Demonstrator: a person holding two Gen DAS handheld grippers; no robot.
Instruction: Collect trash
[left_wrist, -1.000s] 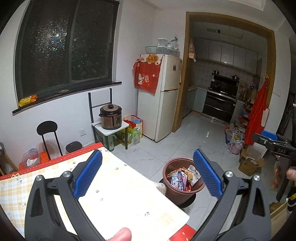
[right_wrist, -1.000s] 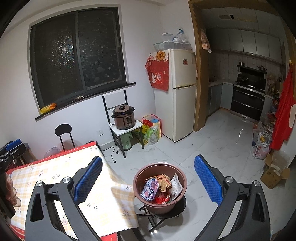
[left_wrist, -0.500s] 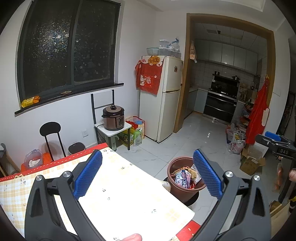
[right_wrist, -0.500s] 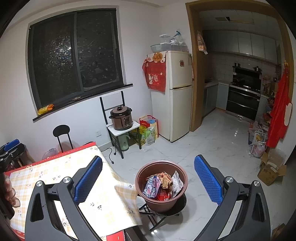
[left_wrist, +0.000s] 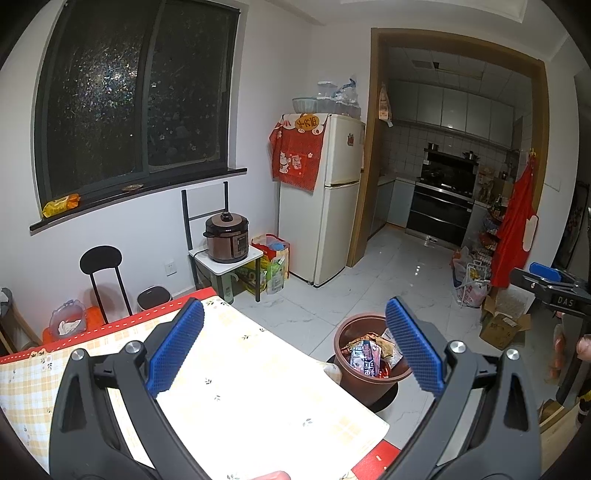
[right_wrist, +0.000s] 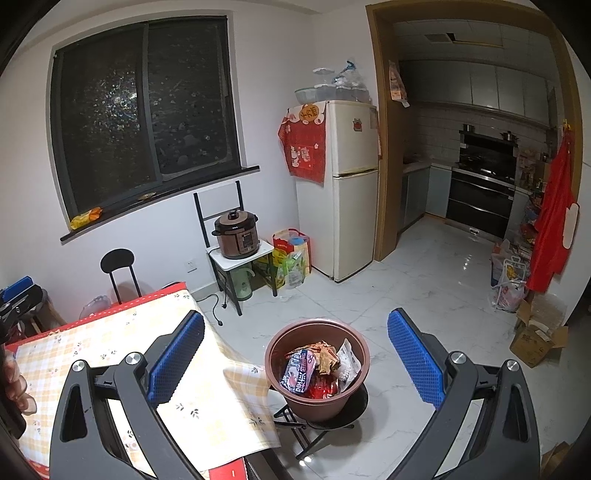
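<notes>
A brown round bin (right_wrist: 317, 384) stands on a black stool beside the table's corner, with several snack wrappers (right_wrist: 299, 371) inside. The left wrist view shows the same bin (left_wrist: 369, 384) beyond the table's edge, wrappers (left_wrist: 365, 360) showing in it. My left gripper (left_wrist: 293, 347) hangs open above the table with nothing between its blue pads. My right gripper (right_wrist: 295, 354) is open and empty too, raised above and short of the bin. The right gripper (left_wrist: 550, 284) also shows at the far right of the left wrist view.
The table (left_wrist: 236, 387) wears a yellow checked cloth with red edging. A white fridge (right_wrist: 351, 184) stands by the kitchen doorway. A rice cooker (right_wrist: 236, 236) sits on a small stand under the window. A black chair (left_wrist: 101, 266) is against the wall. Cardboard boxes (right_wrist: 535, 336) lie right.
Both grippers have drawn back and risen, so the bin sits lower and farther in each view. Both stayed open and empty.
</notes>
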